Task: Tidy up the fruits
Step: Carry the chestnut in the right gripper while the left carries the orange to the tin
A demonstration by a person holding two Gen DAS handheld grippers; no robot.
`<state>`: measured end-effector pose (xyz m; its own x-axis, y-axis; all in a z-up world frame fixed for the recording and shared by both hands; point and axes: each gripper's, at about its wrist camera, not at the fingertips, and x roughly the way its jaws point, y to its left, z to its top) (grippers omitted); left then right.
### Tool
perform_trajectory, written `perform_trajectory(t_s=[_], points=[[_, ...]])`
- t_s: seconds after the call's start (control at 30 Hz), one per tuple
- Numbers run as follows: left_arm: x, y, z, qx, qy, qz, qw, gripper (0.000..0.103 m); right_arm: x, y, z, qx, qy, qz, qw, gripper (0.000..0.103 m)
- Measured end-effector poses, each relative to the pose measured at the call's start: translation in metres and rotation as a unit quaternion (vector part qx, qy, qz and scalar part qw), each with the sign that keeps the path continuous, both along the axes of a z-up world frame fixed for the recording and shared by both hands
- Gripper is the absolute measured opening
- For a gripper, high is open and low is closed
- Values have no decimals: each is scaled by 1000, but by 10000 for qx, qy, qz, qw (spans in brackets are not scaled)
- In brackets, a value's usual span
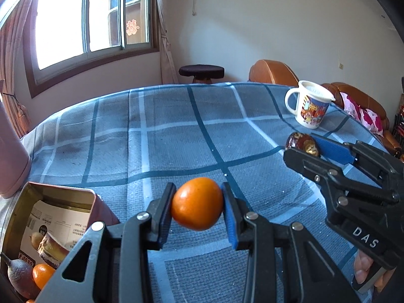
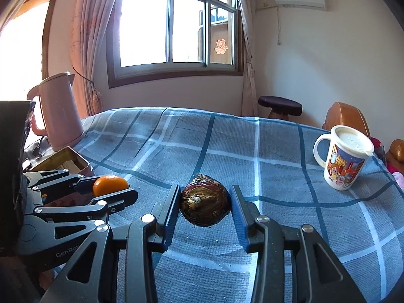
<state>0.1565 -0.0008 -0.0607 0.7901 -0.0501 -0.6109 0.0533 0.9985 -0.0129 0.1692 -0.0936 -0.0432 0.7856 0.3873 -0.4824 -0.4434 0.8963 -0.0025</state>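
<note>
Your left hand-held gripper [image 1: 197, 203] is closed on a small orange fruit [image 1: 197, 204]: both blue pads press its sides, and the fruit sits between the fingertips, lifted clear of the surface [image 1: 176, 131] with its blue checked cloth. The hand-held gripper tilts downward and forward. Just beside it on its left, below and near, stands an open tin box [image 1: 50, 202]; inside you can see a printed paper packet, another small orange fruit [image 1: 43, 275] and a dark purple fruit [image 1: 21, 275].

Your right hand-held gripper [image 2: 205, 200] is clamped on a dark, brownish-red round fruit [image 2: 205, 200], held at the fingertips with a pad on either side. It too angles down toward the cloth; whether the fruit touches the cloth you cannot tell. A few fingertips [image 1: 363, 269] of your hand show under its handle. The two hand-held grippers lie side by side, apart.

Farther out, ahead and right of the right hand-held gripper, a lidded cartoon mug [image 2: 343, 156] stands upright. Far left, a pink kettle [image 2: 59, 111] stands beyond the tin.
</note>
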Motion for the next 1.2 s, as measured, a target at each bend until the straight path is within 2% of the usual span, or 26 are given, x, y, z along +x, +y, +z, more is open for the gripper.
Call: perform_trajectory(t_s=[0.57,1.2], points=[[-18,3,8,-48,-453,120,9989,37,-18,-6,8,169,-492,-110,9986,42],[-36,1,18,65,-957,219,9951,38,-32,-10,12,282,-778,-121,9965,42]])
